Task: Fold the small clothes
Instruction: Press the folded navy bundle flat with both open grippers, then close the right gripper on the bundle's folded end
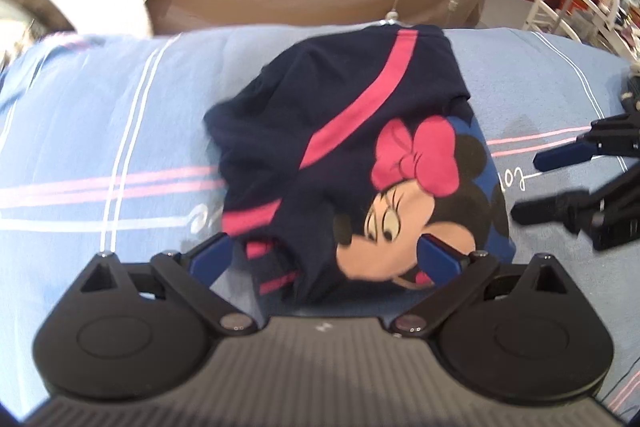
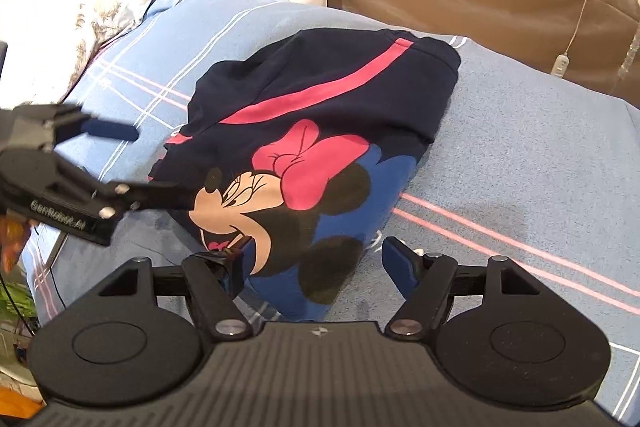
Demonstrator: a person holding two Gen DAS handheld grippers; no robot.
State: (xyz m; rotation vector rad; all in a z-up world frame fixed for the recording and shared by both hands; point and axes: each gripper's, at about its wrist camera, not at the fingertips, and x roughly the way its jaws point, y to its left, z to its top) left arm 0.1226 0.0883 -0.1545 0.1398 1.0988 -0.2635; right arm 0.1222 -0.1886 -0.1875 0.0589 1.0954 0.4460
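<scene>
Left gripper [image 1: 326, 259]: I see jaws wide, straddling the garment's near edge; holding nothing
Right gripper [image 2: 316, 267]: jaws wide; empty
Navy garment [image 1: 340, 147]: folded, frame centre, on blue bedsheet [image 1: 100, 115]

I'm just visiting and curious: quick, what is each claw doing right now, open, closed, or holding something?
Left gripper: open, jaws either side of the shirt's near edge, not clamped.
Right gripper: open, holding nothing, at the shirt's edge.
</scene>
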